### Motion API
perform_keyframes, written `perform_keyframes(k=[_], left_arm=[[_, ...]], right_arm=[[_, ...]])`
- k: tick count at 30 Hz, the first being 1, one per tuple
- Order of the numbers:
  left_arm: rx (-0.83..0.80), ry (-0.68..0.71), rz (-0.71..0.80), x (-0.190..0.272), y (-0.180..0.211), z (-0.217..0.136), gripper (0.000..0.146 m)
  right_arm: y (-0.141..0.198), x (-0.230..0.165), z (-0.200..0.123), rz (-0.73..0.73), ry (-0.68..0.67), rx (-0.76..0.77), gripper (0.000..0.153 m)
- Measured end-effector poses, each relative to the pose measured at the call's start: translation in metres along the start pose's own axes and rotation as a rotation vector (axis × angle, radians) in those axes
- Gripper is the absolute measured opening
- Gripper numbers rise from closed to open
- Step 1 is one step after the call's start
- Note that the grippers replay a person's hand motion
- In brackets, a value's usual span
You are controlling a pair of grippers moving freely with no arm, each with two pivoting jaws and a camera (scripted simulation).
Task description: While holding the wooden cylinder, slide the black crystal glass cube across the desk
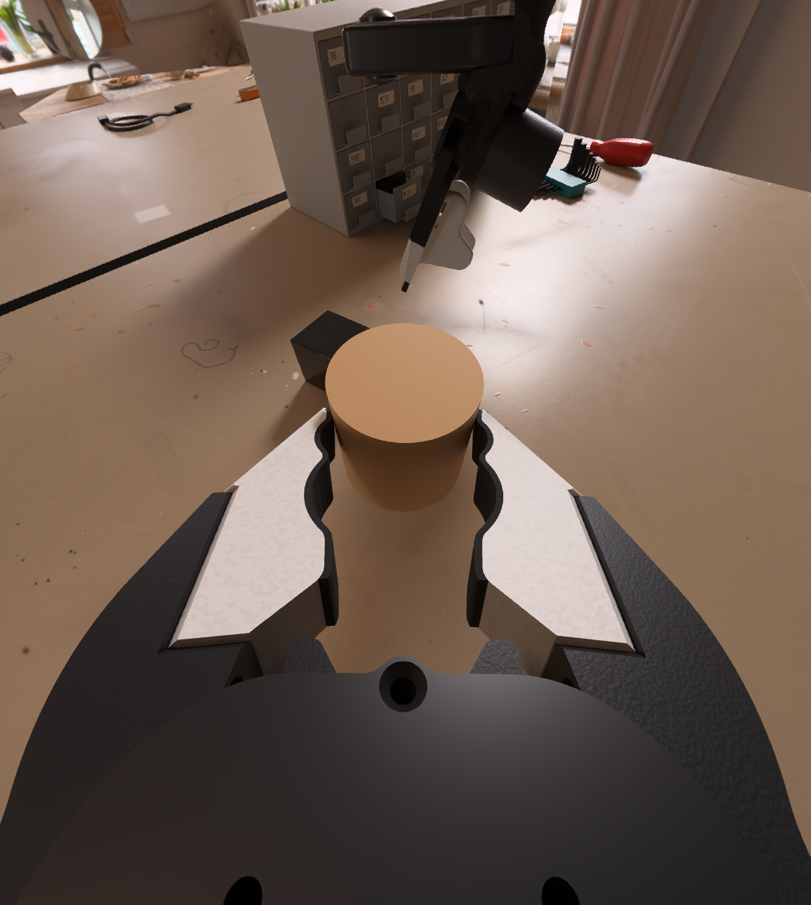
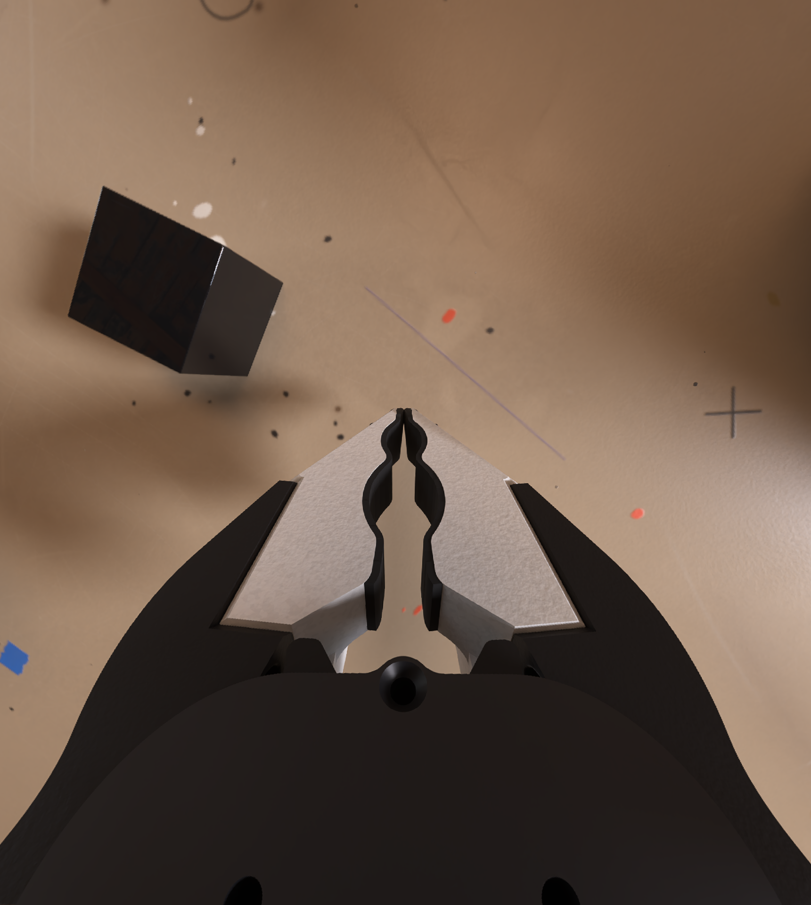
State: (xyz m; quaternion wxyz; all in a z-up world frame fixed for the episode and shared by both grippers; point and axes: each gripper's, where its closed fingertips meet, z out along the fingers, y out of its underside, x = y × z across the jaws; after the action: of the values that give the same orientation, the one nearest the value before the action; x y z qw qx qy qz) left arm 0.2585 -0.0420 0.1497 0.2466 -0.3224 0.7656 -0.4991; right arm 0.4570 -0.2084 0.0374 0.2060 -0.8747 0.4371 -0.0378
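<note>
The black crystal glass cube (image 2: 168,289) is sitting on the desk (image 2: 589,245), ahead and left of my right gripper (image 2: 404,411), which is clenched on nothing, apart from it. My left gripper (image 1: 403,431) is grasping the wooden cylinder (image 1: 403,411) just before the cube. I judge a low, flat-faced push best, pressing squarely so it is not twisting.

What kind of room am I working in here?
Probably a home workshop or hobby bench: a paint-flecked, pencil-marked desk, a grey parts cabinet of small labelled drawers, and a red-handled screwdriver beside a hex-key set.
</note>
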Motion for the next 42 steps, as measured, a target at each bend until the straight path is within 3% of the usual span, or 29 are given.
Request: perform_keyframes(k=[27, 42], left_arm=[[-0.031, 0.0, 0.013, -0.001, 0.005, -0.002, 0.057], [-0.056, -0.025, 0.013, -0.01, 0.012, -0.005, 0.057]], right_arm=[[-0.012, -0.03, -0.003, 0.142, -0.052, -0.088, 0.0], [-0.061, -0.103, -0.009, 0.003, -0.06, -0.058, 0.0]])
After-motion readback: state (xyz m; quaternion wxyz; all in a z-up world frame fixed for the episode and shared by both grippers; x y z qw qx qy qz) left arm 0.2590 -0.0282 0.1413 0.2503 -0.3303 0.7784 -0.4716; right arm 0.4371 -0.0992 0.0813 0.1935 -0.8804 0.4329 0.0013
